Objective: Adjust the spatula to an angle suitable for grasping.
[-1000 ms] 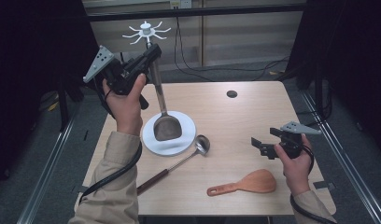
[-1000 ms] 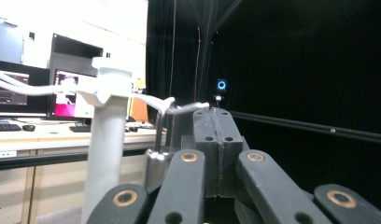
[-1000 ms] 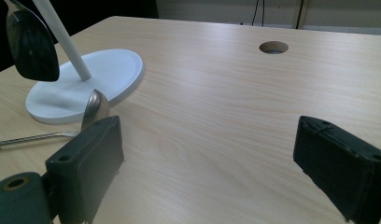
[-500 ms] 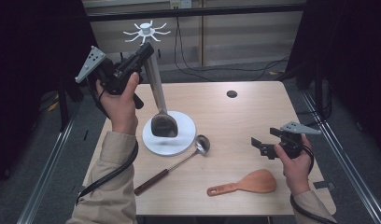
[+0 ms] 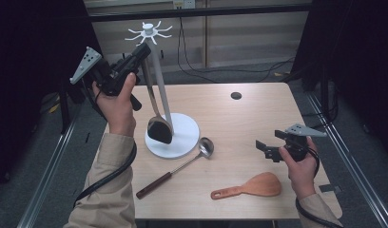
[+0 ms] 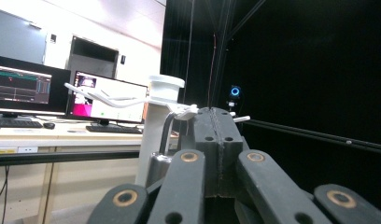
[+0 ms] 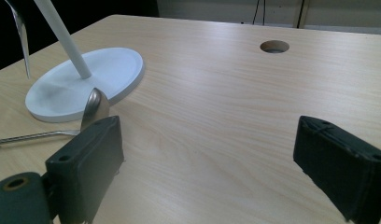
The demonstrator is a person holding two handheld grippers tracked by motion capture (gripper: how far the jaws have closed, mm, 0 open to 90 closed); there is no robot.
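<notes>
Dark-curtained room, pale wooden table (image 5: 258, 118)

1. Black spatula (image 5: 159, 124): metal handle, hanging near-upright beside the stand's pole, head just over the base
2. White hook stand (image 5: 173, 137): round base, apparently upright

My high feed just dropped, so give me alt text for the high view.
The left claw, raised beside the white rack, is shut on the handle of a black spatula whose blade hangs just over the rack's base. The right claw rests open near the table's right edge, with a ladle and a wooden spoon lying on the table in front.
</notes>
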